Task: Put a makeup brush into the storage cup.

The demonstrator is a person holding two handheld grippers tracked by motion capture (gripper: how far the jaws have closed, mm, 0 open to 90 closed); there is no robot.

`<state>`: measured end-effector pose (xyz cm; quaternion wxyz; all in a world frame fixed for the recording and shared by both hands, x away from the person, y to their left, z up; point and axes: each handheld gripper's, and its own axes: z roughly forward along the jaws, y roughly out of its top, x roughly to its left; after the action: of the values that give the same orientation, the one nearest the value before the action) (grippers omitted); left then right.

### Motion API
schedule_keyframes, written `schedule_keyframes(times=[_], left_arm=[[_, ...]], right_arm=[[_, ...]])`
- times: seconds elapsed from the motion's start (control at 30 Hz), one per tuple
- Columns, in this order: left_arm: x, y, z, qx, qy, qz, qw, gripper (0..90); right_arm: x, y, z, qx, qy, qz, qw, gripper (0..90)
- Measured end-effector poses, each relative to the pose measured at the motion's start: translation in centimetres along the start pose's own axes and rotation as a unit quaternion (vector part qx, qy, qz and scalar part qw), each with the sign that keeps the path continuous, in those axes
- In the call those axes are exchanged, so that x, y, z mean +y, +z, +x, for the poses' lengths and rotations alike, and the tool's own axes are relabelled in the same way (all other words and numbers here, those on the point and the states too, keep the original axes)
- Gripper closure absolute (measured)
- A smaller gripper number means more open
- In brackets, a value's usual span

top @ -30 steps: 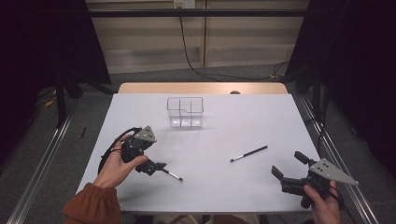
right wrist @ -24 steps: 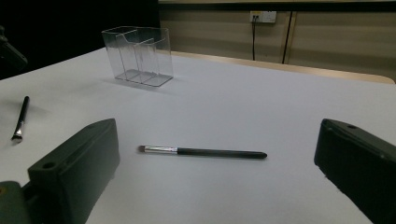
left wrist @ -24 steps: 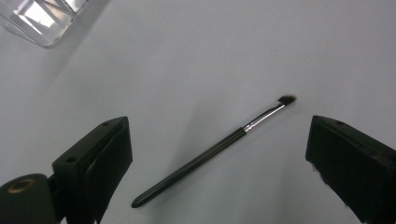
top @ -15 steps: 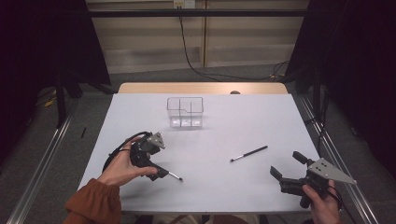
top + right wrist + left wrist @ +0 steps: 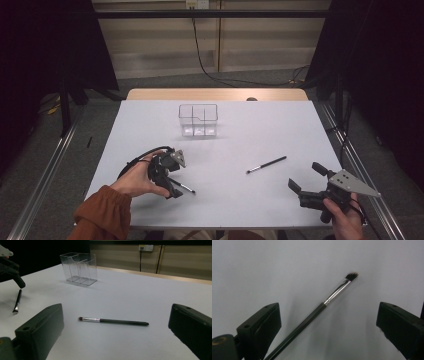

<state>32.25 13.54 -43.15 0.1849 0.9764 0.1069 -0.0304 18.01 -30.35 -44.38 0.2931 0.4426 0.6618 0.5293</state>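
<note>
A black make-up brush (image 5: 183, 187) with a silver ferrule lies on the white table (image 5: 240, 200) at the front left. My left gripper (image 5: 172, 184) tilts down over its handle end. In the left gripper view the brush (image 5: 329, 298) runs diagonally between the jaws of my left gripper (image 5: 328, 307), which is open and not touching it. A second brush (image 5: 266, 164) lies right of centre. My right gripper (image 5: 306, 176) is open at the front right, pointed at that brush (image 5: 113, 321) from a short distance, with nothing between the jaws of my right gripper (image 5: 116, 308).
A clear plastic organizer (image 5: 198, 120) with several compartments stands at the back centre, also in the right gripper view (image 5: 78, 268). A wooden strip (image 5: 215, 94) borders the table's far edge. Metal rails (image 5: 350, 155) run along both sides.
My left gripper has moved right and tipped down until its jaws straddle the front-left brush. Both brushes lie where they were, and the right gripper has barely shifted.
</note>
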Motion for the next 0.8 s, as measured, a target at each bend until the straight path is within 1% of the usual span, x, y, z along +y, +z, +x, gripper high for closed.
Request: schedule_keyframes(times=[0.03,0.07,0.1,0.17,0.2,0.23,0.3,0.37,0.4,0.43,0.47,0.5,0.53,0.57,0.6,0.63,0.67,0.7,0.73,0.8], left_arm=[[0.0,0.2,0.0,-0.002,-0.001,0.003,1.0,6.1],[0.0,0.3,0.2,-0.004,0.006,0.014,0.9999,7.0],[0.0,0.4,0.1,-0.005,-0.002,0.011,0.9999,7.1],[0.0,0.5,0.2,-0.009,0.001,0.01,0.9999,9.6],[0.1,0.6,0.3,-0.011,0.011,0.008,0.9998,9.6],[0.1,0.6,0.3,-0.011,0.011,0.008,0.9998,9.7],[0.2,1.0,0.3,-0.011,0.022,0.024,0.9994,9.8],[0.3,1.4,0.1,-0.011,0.026,0.03,0.9991,10.5],[0.4,1.5,0.1,-0.01,0.031,0.03,0.999,12.9],[0.4,1.6,0.0,-0.01,0.023,0.03,0.9992,14.3],[0.5,1.7,0.1,-0.008,0.03,0.037,0.9988,14.3],[0.5,1.8,0.1,-0.005,0.033,0.037,0.9987,15.4],[0.5,1.8,0.1,-0.005,0.033,0.037,0.9987,17.7],[0.5,1.9,0.0,-0.01,0.028,0.04,0.9988,19.2],[0.5,2.1,0.1,-0.004,0.03,0.045,0.9985,20.4],[0.6,2.2,0.2,-0.003,0.031,0.047,0.9984,23.2],[0.6,2.2,0.2,-0.003,0.031,0.047,0.9984,24.3],[0.6,2.1,0.3,0.004,0.028,0.047,0.9985,26.7],[0.6,2.1,0.3,0.004,0.028,0.047,0.9985,30.4],[0.6,2.1,0.3,0.009,0.031,0.05,0.9982,31.8]], right_arm=[[0.0,0.0,0.0,0.0,0.0,0.0,1.0,0.0],[0.0,0.0,0.0,0.001,-0.002,0.001,1.0,0.0],[0.0,0.0,0.0,0.001,-0.001,0.001,1.0,0.0],[0.0,0.0,0.0,0.002,-0.001,0.001,1.0,0.0],[0.0,0.0,0.0,0.002,0.0,0.001,1.0,0.0],[0.0,0.0,0.0,0.002,0.0,0.001,1.0,0.0],[0.0,0.0,0.0,0.002,-0.001,0.001,1.0,0.0],[0.0,0.1,0.0,0.002,-0.002,0.002,1.0,0.0],[0.0,0.1,0.1,0.003,-0.002,0.001,1.0,0.0],[0.0,0.0,0.0,0.002,-0.003,0.002,1.0,0.0],[0.0,0.0,0.0,0.002,-0.002,0.002,1.0,0.0],[0.0,0.0,0.0,0.001,0.0,0.001,1.0,0.0],[0.0,0.0,0.0,0.001,0.0,0.001,1.0,0.0],[0.0,0.1,0.0,0.002,-0.001,0.001,1.0,0.0],[0.0,0.1,0.0,0.002,-0.001,0.001,1.0,0.0],[0.0,0.1,0.0,0.002,-0.002,0.001,1.0,0.0],[0.0,0.1,0.0,0.002,-0.002,0.001,1.0,0.0],[0.0,0.1,0.0,0.002,-0.004,0.002,1.0,0.0],[0.0,0.1,0.0,0.002,-0.004,0.002,1.0,0.0],[0.0,0.1,0.1,0.002,-0.003,0.002,1.0,0.0]])
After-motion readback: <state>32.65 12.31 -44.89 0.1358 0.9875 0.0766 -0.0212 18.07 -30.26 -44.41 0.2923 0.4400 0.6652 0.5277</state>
